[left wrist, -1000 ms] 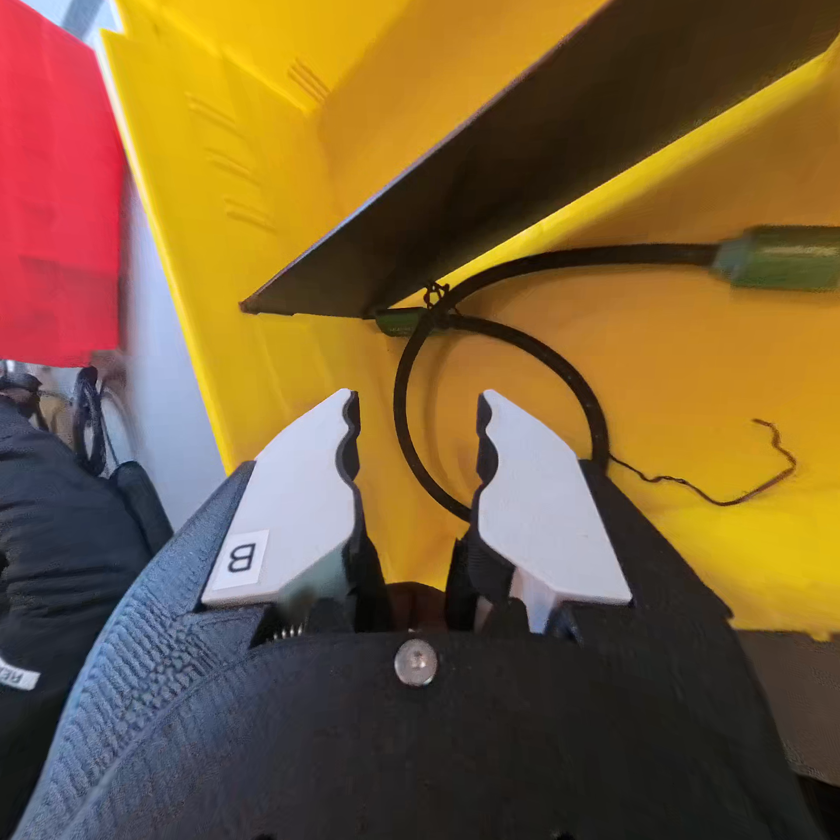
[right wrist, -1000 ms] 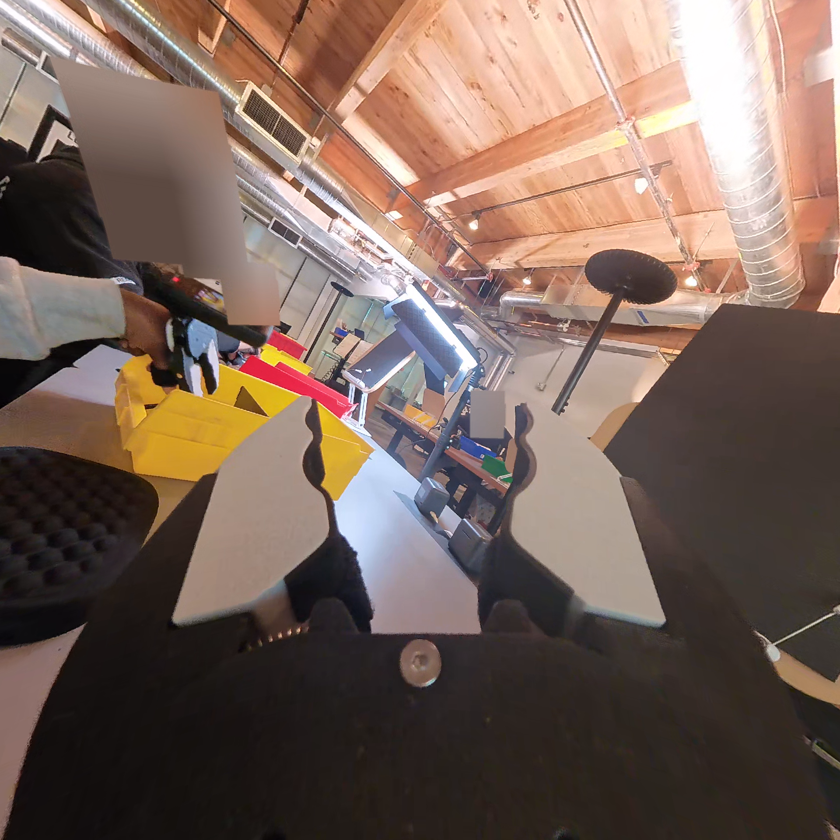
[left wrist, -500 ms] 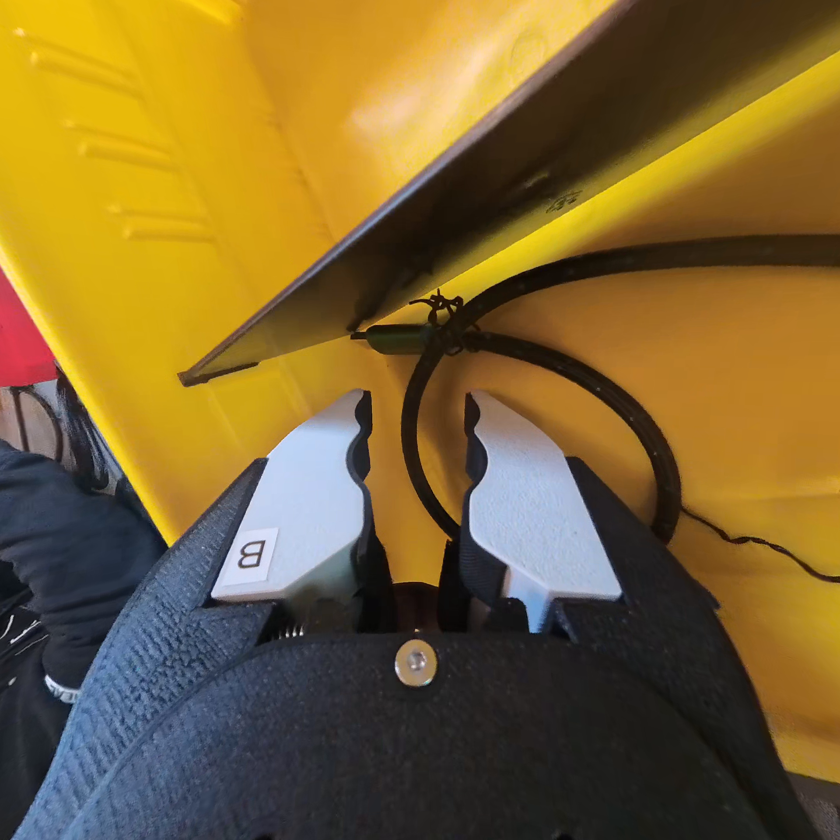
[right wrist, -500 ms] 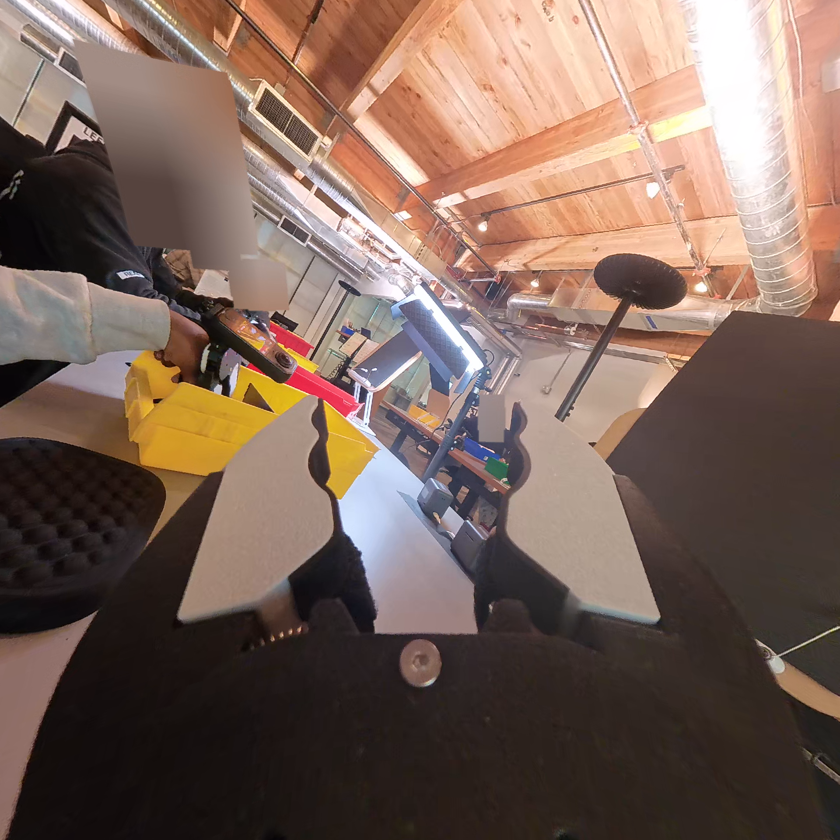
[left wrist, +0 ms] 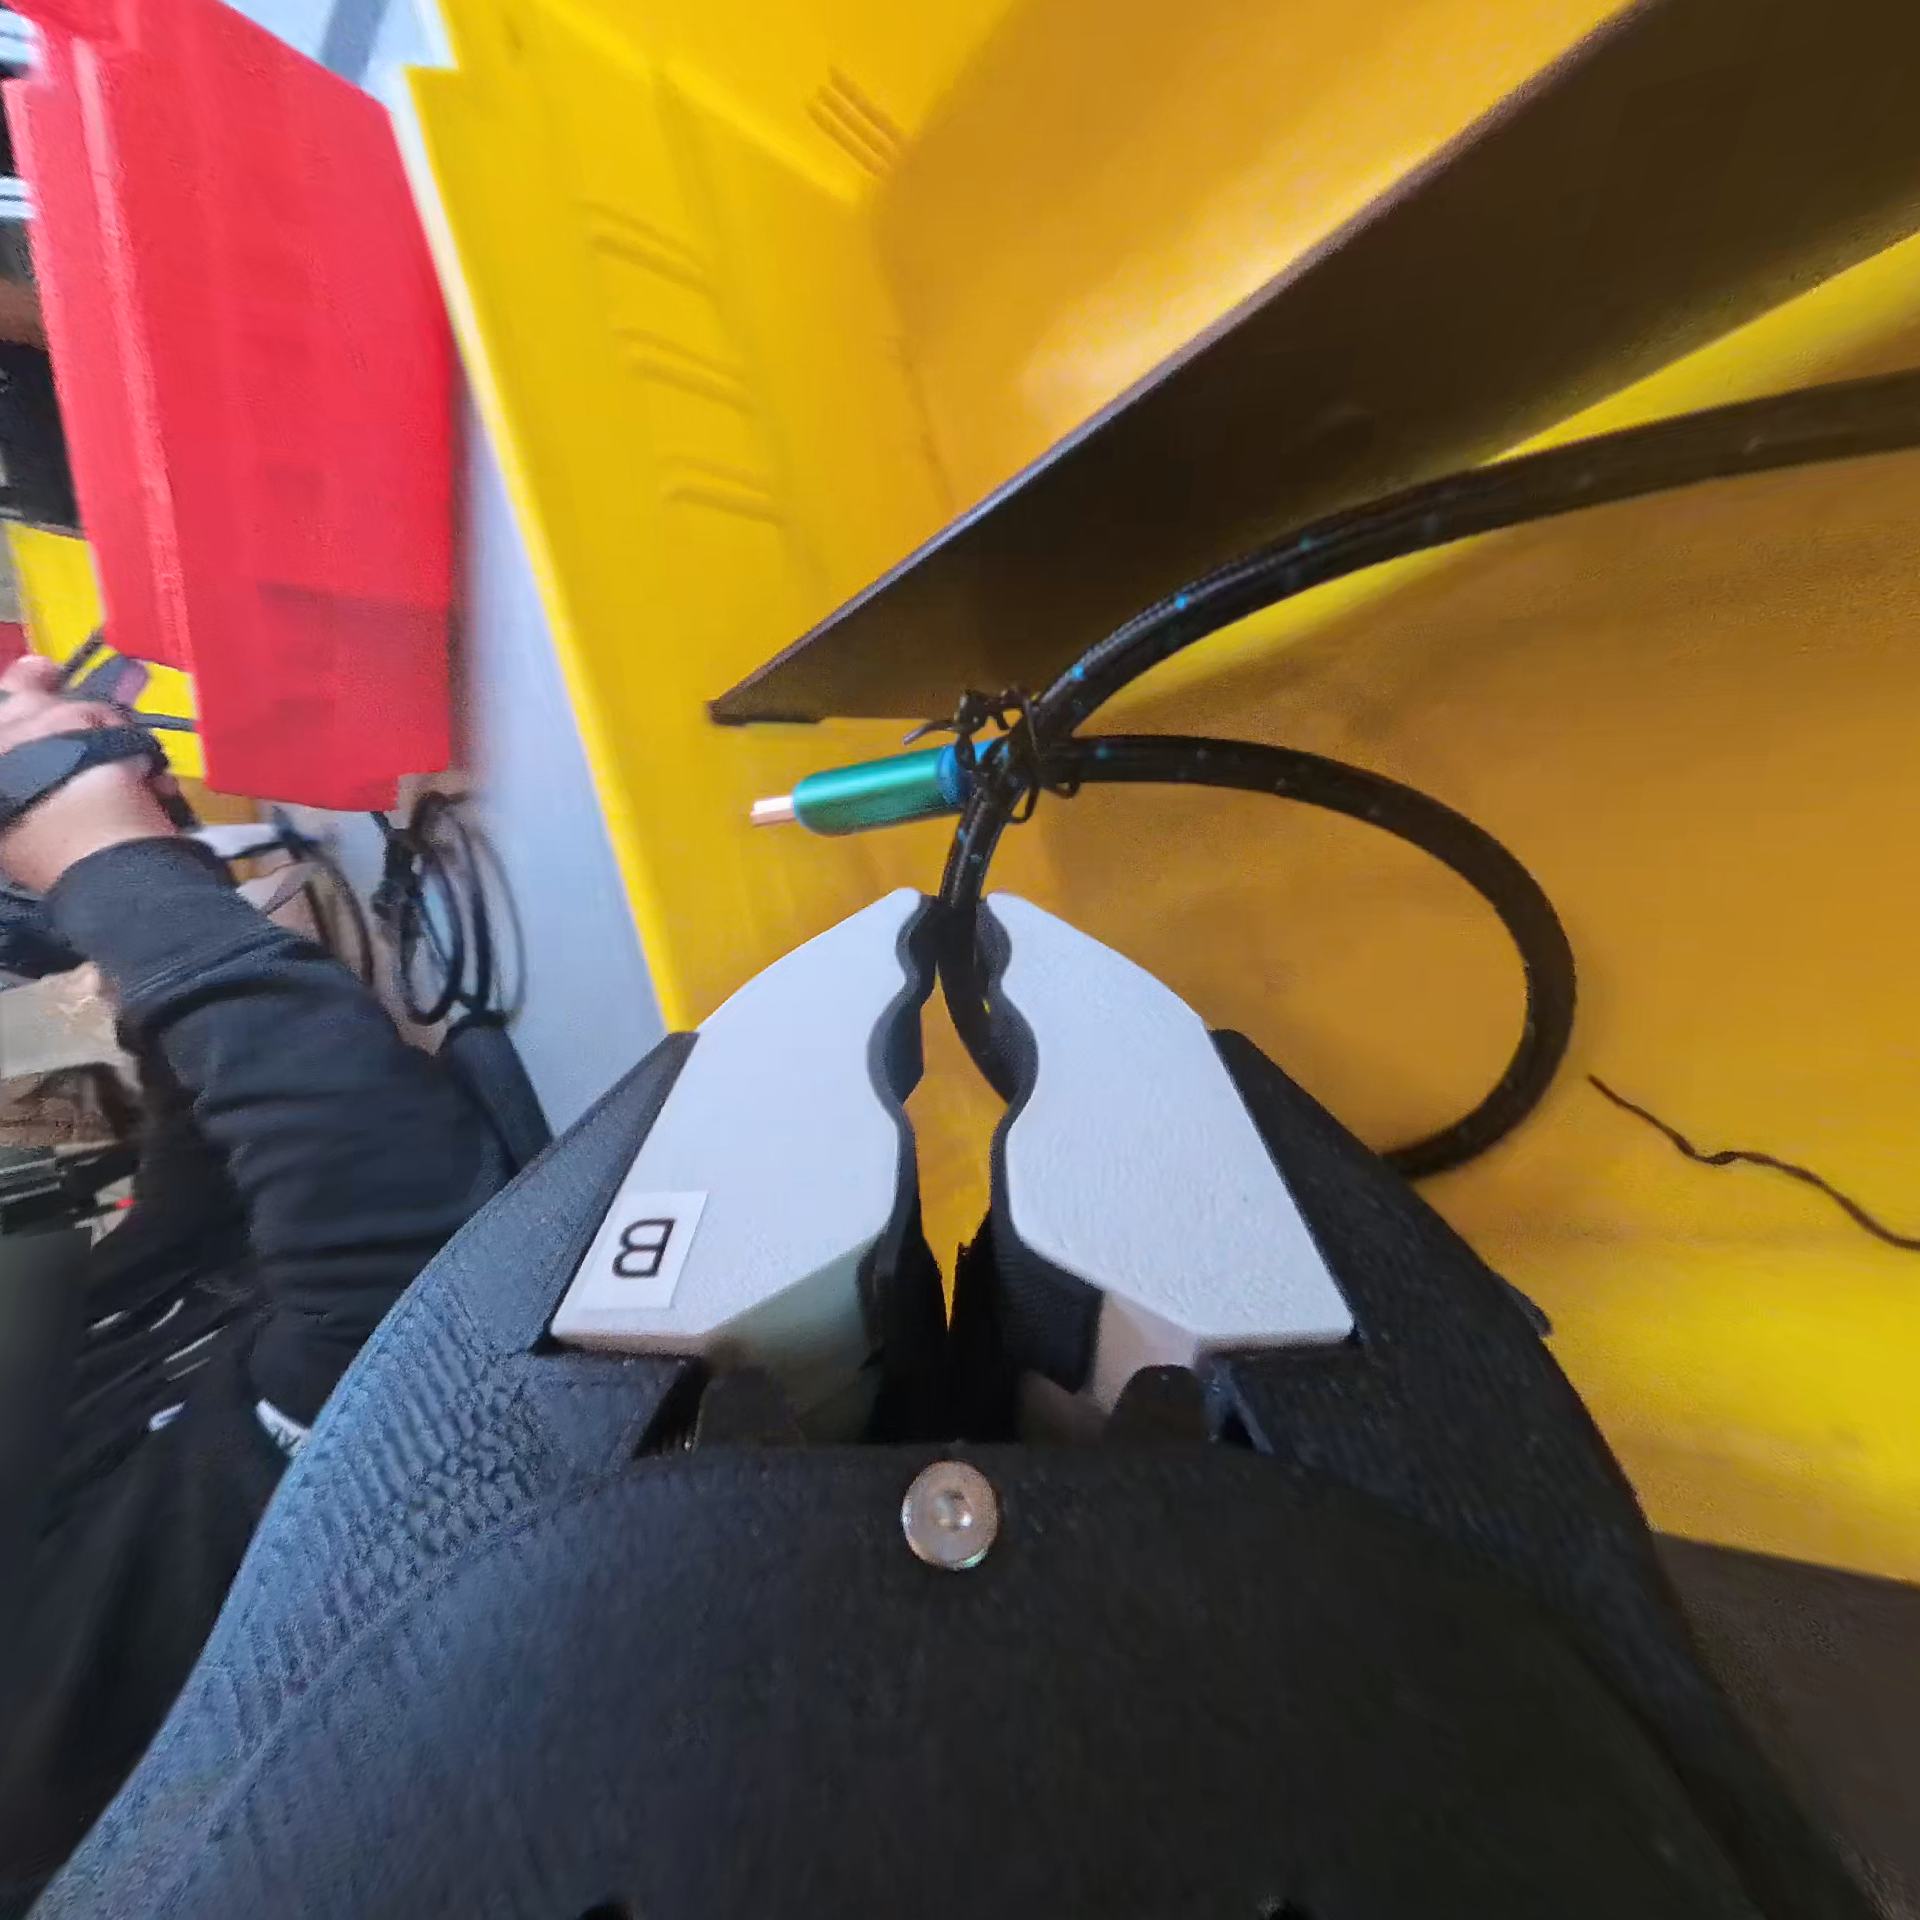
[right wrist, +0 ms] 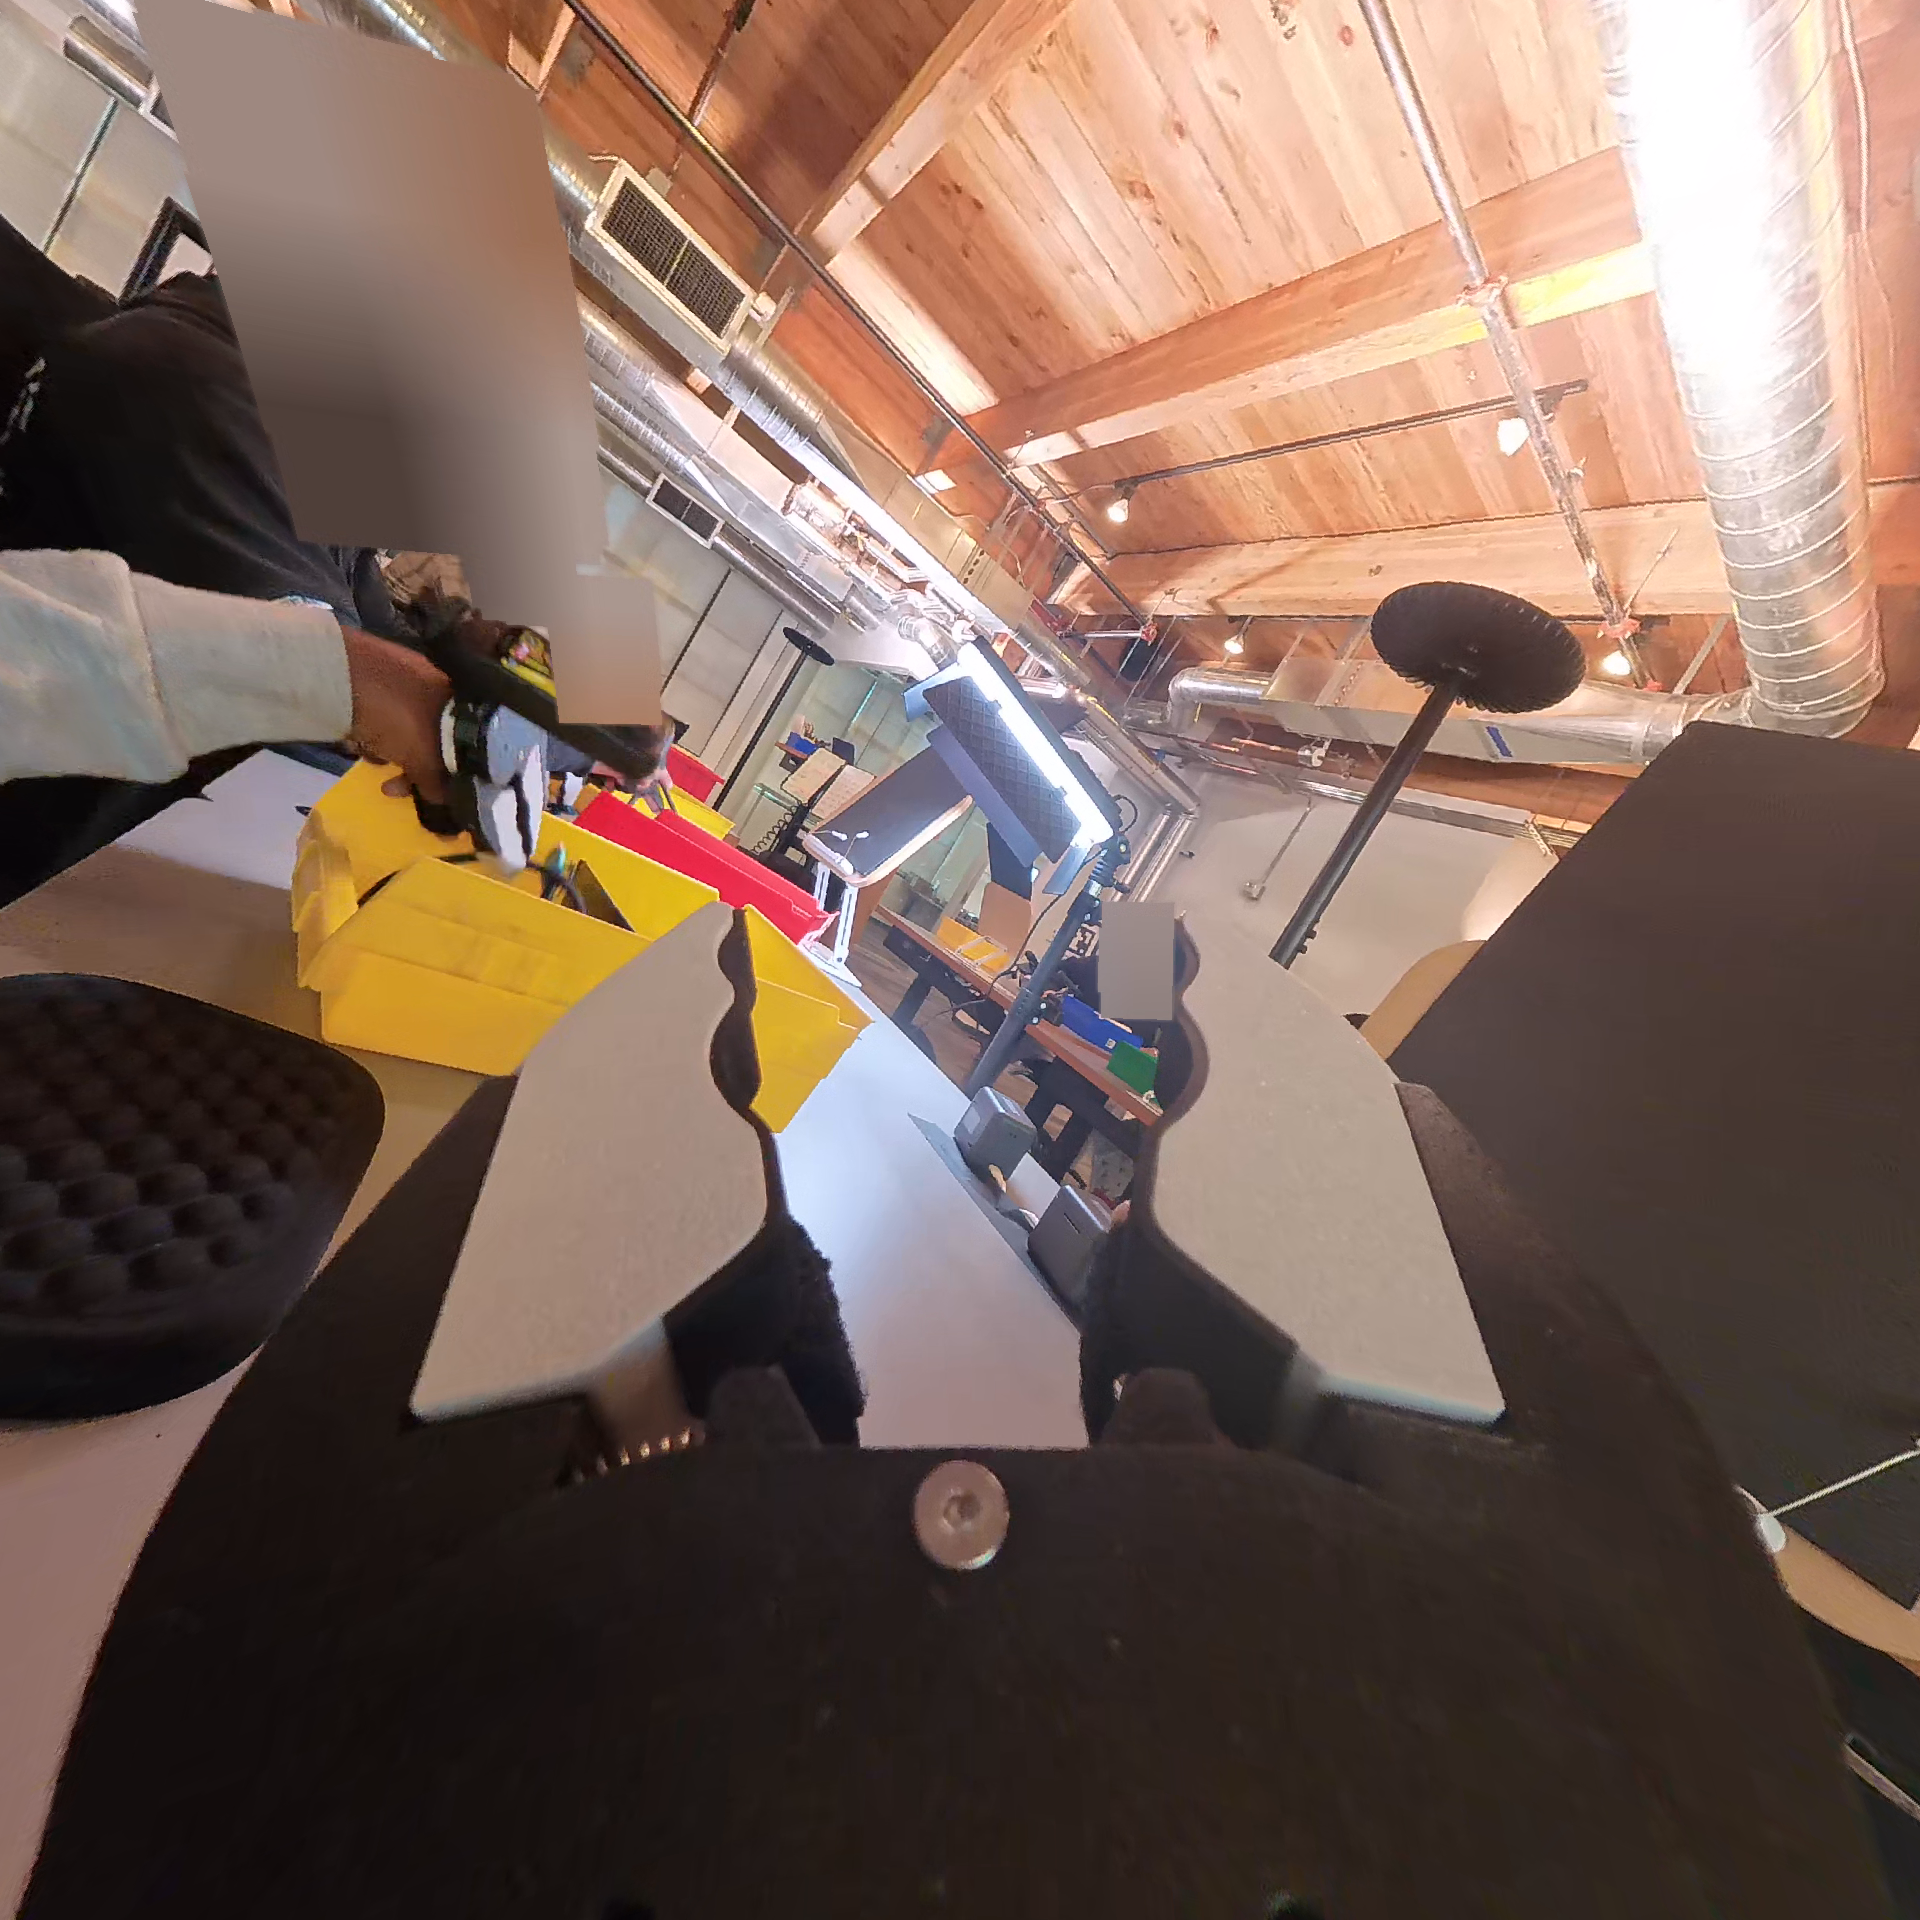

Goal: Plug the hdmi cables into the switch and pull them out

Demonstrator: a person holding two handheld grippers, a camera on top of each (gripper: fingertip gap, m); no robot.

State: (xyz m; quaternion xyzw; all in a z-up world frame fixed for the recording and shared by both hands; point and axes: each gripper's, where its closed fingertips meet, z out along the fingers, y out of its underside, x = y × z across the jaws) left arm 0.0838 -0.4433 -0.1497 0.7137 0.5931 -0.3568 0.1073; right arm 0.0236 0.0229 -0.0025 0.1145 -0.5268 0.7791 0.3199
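In the left wrist view my left gripper (left wrist: 951, 920) is shut on a black braided HDMI cable (left wrist: 1548, 966) inside a yellow bin (left wrist: 1558, 1351). The cable is coiled in a loop and tied with a thin black tie (left wrist: 997, 743). Its green plug (left wrist: 878, 800) sticks out to the left, just beyond my fingertips. My right gripper (right wrist: 956, 935) is open and empty, held above a light table (right wrist: 925, 1278) and pointing up into the room. The right wrist view also shows the left gripper (right wrist: 499, 805) over the yellow bin (right wrist: 468, 961). No switch shows in either view.
A black divider panel (left wrist: 1351, 416) slants across the bin above the cable. A loose thin wire (left wrist: 1766, 1174) lies in the bin. Red bins (right wrist: 707, 842) stand behind the yellow one. A black foam pad (right wrist: 135, 1174) lies at the left and a black panel (right wrist: 1662, 1143) at the right.
My left gripper has shut on the cable loop and drawn it back. The green plug now shows clear of the divider's edge. The right gripper has barely moved.
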